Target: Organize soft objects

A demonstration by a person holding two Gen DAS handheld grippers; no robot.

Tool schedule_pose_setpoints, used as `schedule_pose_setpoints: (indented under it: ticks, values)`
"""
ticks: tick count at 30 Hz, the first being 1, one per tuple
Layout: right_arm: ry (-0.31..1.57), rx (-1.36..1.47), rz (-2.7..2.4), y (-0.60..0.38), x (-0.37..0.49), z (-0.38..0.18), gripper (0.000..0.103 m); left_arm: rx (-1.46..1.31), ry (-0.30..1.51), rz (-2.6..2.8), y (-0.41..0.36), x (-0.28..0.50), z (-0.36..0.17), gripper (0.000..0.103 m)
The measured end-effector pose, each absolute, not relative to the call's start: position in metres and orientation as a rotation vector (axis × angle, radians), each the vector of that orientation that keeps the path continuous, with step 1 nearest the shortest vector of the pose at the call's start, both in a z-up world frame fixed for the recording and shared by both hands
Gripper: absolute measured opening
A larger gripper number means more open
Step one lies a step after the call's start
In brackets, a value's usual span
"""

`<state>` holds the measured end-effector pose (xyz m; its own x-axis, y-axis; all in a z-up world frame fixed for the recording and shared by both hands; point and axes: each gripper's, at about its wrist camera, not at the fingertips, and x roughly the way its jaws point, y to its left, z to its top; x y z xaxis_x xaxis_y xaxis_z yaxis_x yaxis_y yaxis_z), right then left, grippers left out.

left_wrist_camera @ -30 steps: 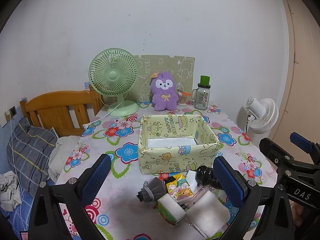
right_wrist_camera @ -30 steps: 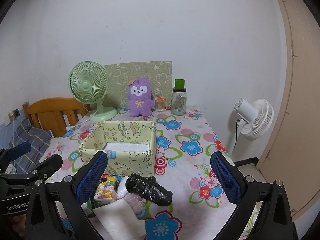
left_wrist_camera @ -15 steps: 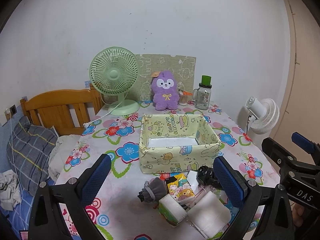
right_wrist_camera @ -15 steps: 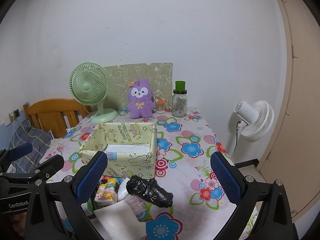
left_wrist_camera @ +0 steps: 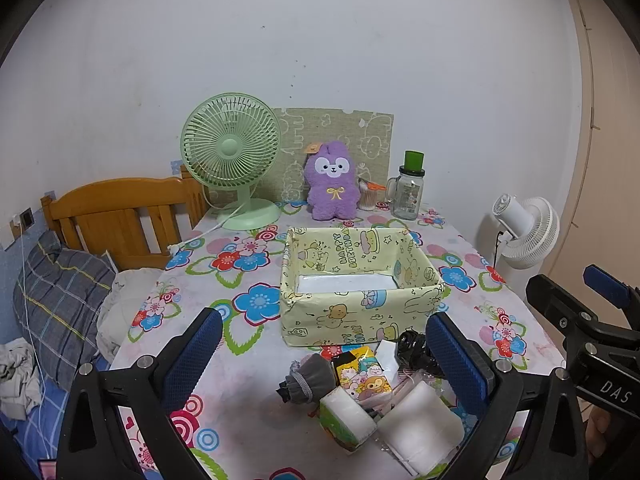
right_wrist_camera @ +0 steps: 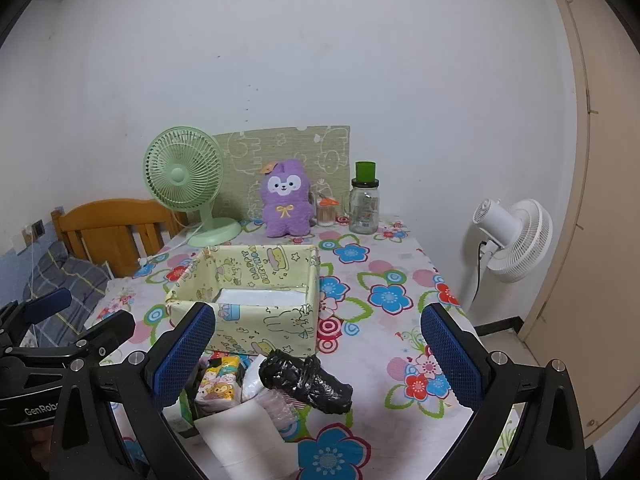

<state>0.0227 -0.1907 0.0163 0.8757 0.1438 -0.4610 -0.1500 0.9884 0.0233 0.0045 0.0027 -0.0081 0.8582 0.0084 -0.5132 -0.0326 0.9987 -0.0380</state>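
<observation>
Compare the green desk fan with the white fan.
The green desk fan stands on the table, facing the camera; the white fan stands off the table's right side, its grille turned away to the right. The green one looks larger from here. Both have round grilles.

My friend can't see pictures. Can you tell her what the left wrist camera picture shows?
Two open blue gripper fingers frame a small pile of soft things, a grey sock, tissue packs and a black bag, on a flowery tablecloth. Behind the pile sits a yellow cartoon box, then a purple plush toy and a green fan.
</observation>
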Motion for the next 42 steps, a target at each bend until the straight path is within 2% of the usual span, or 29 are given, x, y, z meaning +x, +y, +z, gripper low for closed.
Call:
schedule_pose_setpoints:
  ticks: [28, 42]
  values:
    - [0.503, -0.013, 0.179, -0.184, 0.024, -0.004, 0.103, -0.025, 0.593, -0.007, -0.003, 0.006, -0.04, 0.099]
    - [0.564, 0.021, 0.205, -0.182, 0.034, -0.037, 0.103, -0.04, 0.695, -0.042, -0.006, 0.021, -0.081, 0.09]
